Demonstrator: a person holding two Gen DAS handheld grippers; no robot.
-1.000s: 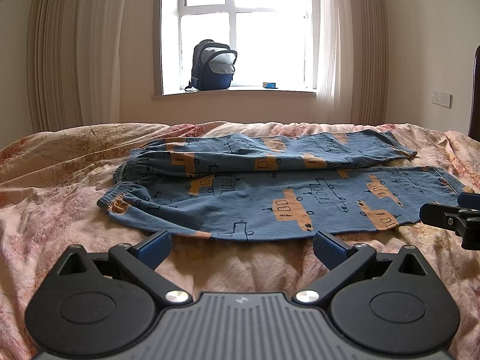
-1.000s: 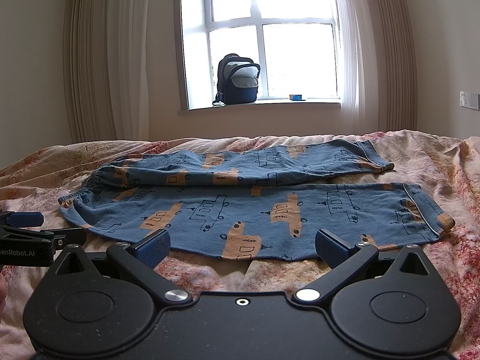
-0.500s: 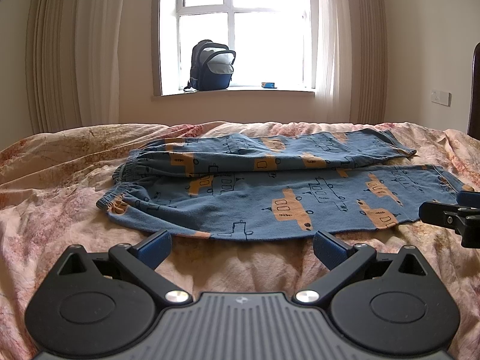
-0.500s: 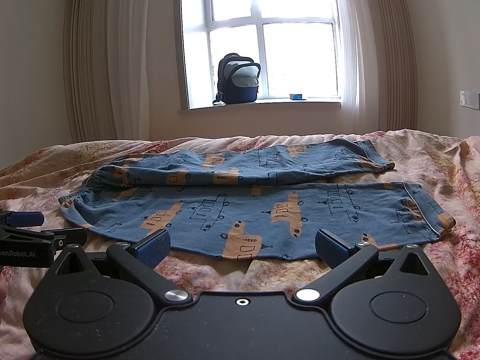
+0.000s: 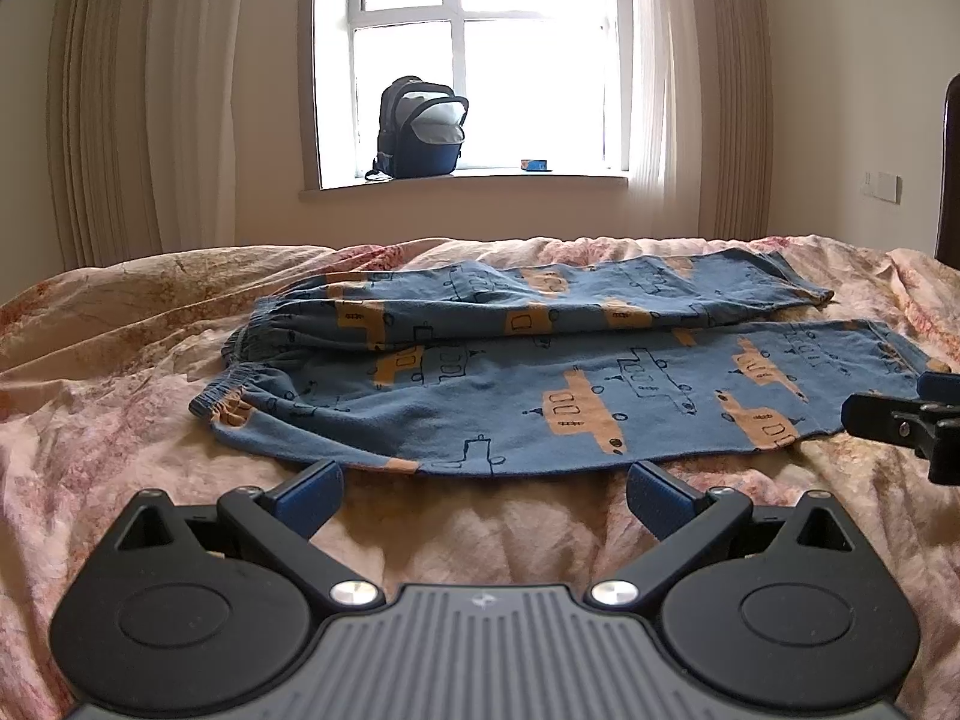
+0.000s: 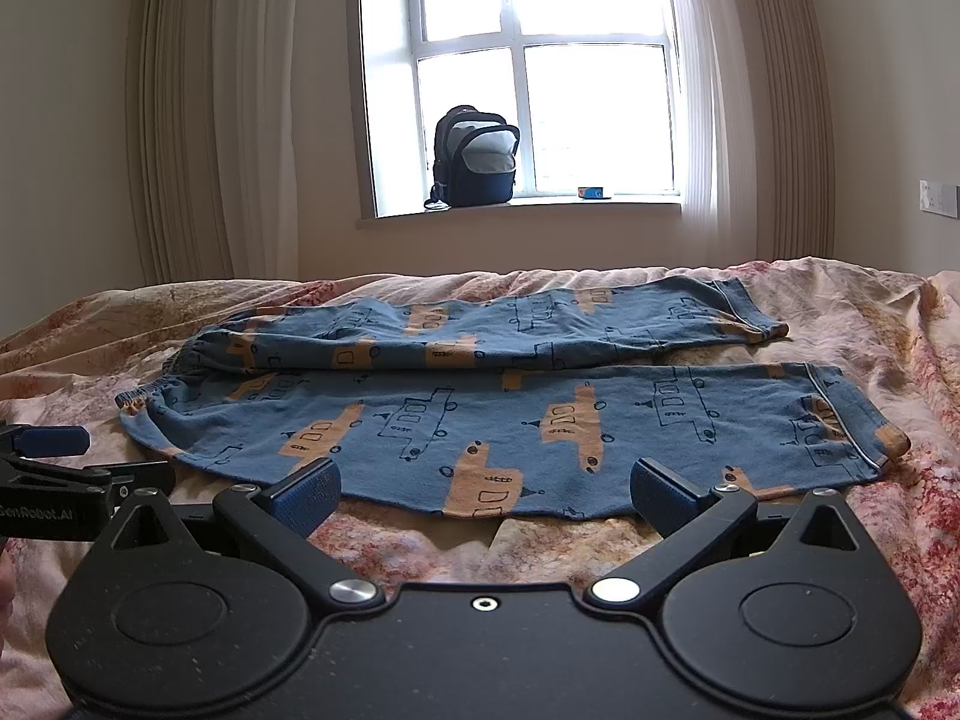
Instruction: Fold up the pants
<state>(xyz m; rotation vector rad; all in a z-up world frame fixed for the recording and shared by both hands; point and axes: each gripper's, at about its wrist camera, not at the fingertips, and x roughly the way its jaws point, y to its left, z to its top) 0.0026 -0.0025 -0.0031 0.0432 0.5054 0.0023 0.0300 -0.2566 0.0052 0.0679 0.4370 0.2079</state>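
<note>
Blue pants [image 5: 540, 372] with orange vehicle prints lie flat across the bed, waistband at the left, leg cuffs at the right, the two legs side by side. They also show in the right wrist view [image 6: 510, 414]. My left gripper [image 5: 483, 489] is open and empty, just short of the near leg's front edge. My right gripper [image 6: 486, 489] is open and empty at the same edge, further right. The right gripper's side shows at the right in the left wrist view [image 5: 900, 420]. The left gripper's side shows at the left in the right wrist view [image 6: 54, 468].
The bed carries a wrinkled pink floral cover [image 5: 120, 360]. A dark backpack [image 5: 423, 129] and a small blue box [image 5: 536, 164] stand on the windowsill behind the bed. Curtains hang on both sides of the window.
</note>
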